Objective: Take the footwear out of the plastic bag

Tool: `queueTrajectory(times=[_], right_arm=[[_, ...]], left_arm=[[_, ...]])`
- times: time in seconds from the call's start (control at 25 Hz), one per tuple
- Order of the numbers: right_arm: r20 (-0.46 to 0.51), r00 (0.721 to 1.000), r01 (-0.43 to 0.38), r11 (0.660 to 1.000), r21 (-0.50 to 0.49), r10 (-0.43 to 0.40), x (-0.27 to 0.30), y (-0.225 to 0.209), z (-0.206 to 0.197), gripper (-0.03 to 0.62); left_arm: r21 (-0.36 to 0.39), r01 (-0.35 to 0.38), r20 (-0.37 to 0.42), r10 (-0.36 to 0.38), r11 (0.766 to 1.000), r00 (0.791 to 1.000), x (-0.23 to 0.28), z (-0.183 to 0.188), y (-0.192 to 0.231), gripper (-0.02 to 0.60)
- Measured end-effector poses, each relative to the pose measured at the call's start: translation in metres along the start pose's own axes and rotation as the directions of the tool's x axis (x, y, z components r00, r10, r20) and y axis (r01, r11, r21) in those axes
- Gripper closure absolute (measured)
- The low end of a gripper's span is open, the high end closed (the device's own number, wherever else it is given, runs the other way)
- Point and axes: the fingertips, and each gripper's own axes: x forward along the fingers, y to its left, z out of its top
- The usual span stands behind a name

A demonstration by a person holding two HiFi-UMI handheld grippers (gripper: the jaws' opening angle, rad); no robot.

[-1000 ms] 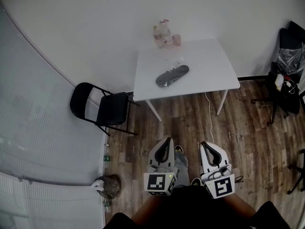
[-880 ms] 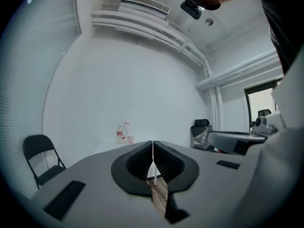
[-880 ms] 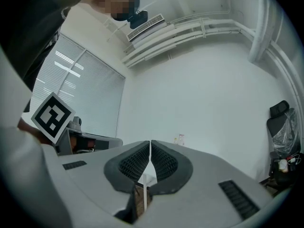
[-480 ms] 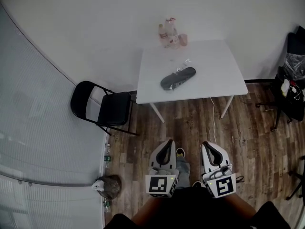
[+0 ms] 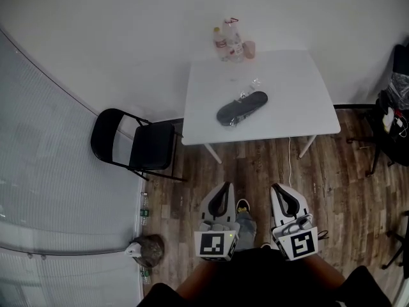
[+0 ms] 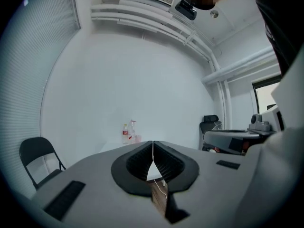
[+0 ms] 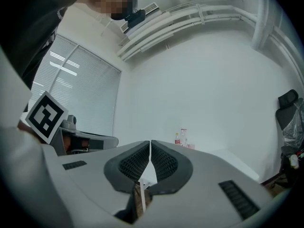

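nothing is done yet: the bagged footwear (image 5: 241, 108) lies on the worktop (image 5: 300, 101), upper centre; the left gripper (image 5: 223, 189) and right gripper (image 5: 277, 189), pressed together and empty, hang well apart from it.

Left hand-held gripper (image 5: 224, 187) and right hand-held gripper (image 5: 278, 188) are pale grey with black ribbed pads (image 6: 137, 161).

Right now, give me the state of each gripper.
Left gripper: shut, nothing between its jaws.
Right gripper: shut, nothing between its jaws.
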Motion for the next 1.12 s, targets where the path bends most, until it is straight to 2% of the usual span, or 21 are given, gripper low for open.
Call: queueTrajectory(times=[0.28, 0.44, 1.12], right_arm=[[-0.012, 1.0, 0.023, 1.0, 0.006, -0.023, 0.04, -0.023, 0.001, 0.569], [-0.028, 0.999, 0.044, 0.999, 0.01, -0.044, 0.064, -0.032, -0.002, 0.569], [-0.041, 0.994, 0.098, 0.994, -0.051, -0.1, 0.185, -0.042, 0.0, 0.569]], left_arm=[[-0.002, 0.026, -0.028, -0.026, 1.0, 0.999, 0.04, 0.004, 0.013, 0.555], [0.01, 0.031, -0.042, -0.031, 0.999, 0.999, 0.063, 0.002, 0.03, 0.555], [-0.034, 0.107, -0.031, -0.108, 0.994, 0.994, 0.147, 0.019, 0.116, 0.558]])
